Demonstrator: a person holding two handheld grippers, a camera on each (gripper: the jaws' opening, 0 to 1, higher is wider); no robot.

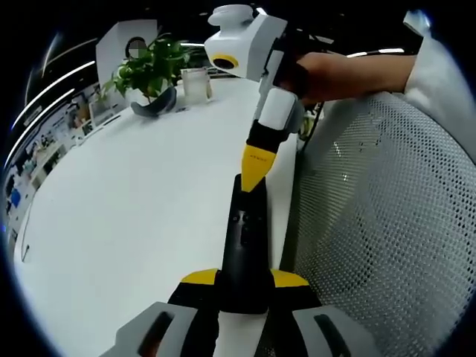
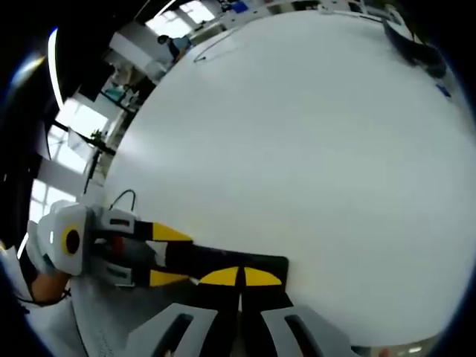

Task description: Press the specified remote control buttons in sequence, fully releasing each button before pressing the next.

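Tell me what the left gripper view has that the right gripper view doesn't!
Left gripper view: a plant in a pot, a clear cup, a mesh chair and a person's hand holding the right gripper.

Right gripper view: windows and a dark thing at the table's far edge.

Both: the white table, the black remote clamped in the left gripper, and the right gripper's yellow tips on the remote.

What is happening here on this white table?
A person works with two handheld grippers. The left gripper is clamped on the near end of a black remote control, which lies on the white table. The right gripper, jaws together, rests its yellow tips on the remote's far end, apparently pressing a button.
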